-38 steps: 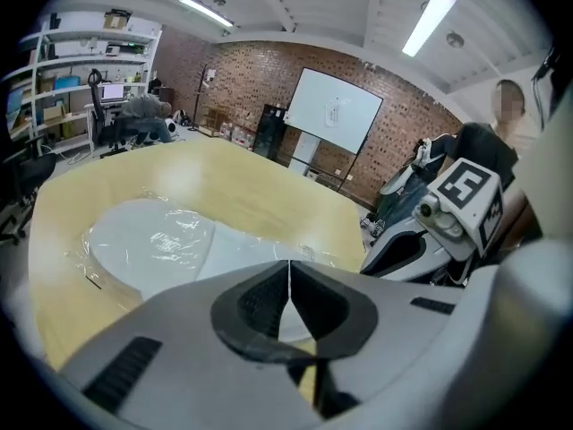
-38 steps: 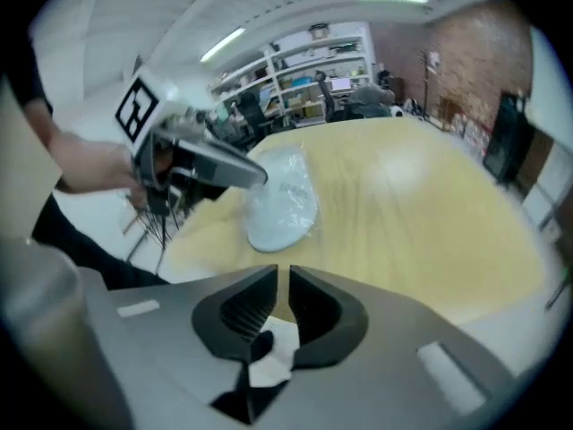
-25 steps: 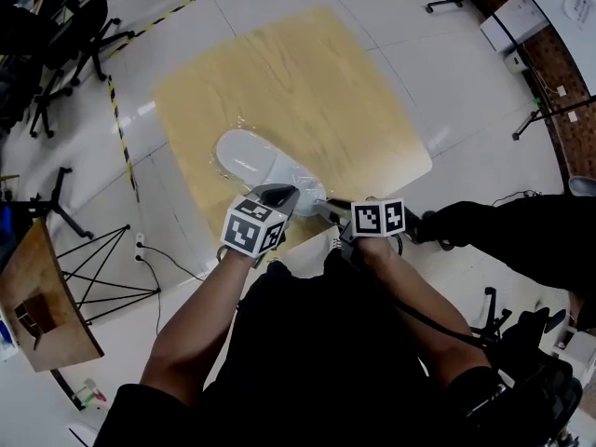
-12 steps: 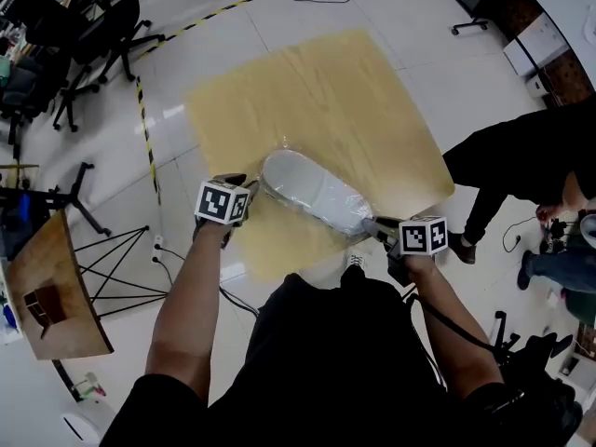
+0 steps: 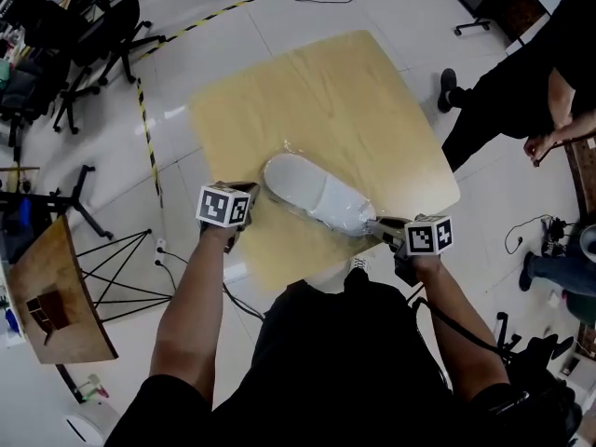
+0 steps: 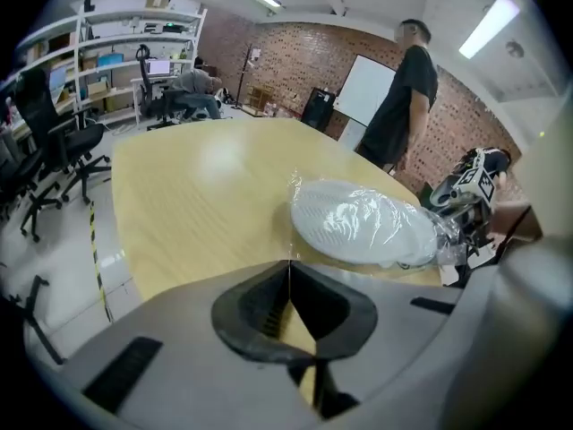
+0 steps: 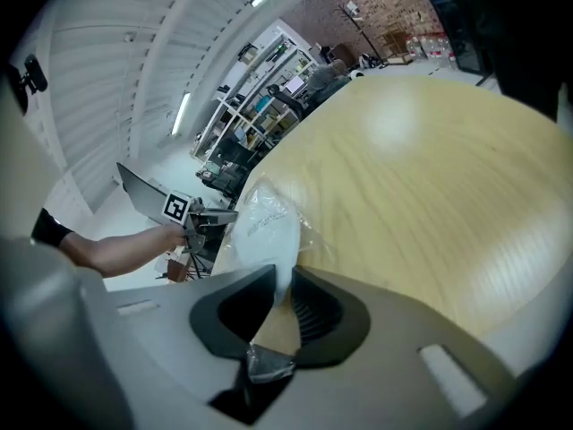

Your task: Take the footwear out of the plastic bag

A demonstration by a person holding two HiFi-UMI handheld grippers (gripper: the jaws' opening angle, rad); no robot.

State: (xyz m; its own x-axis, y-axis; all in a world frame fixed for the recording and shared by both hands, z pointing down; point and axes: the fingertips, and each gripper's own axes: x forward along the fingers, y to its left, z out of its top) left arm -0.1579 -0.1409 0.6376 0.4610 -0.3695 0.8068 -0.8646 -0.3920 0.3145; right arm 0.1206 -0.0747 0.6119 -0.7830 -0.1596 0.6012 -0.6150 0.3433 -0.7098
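A white shoe wrapped in a clear plastic bag lies on the pale wooden table, near its front edge. My left gripper is at the shoe's left end. Its jaws have just closed, and in the left gripper view they are shut on a thin edge of the bag film. My right gripper is at the other end. In the right gripper view it is shut on the bag, with white shoe and crumpled film between the pads.
A person in black stands at the table's right side. Office chairs stand at the upper left. A small wooden stand sits at the left, and yellow-black tape runs along the floor.
My left gripper has moved left, away from the right one, to the shoe's far end. The bagged shoe now lies stretched between both grippers. The person at the right has shifted.
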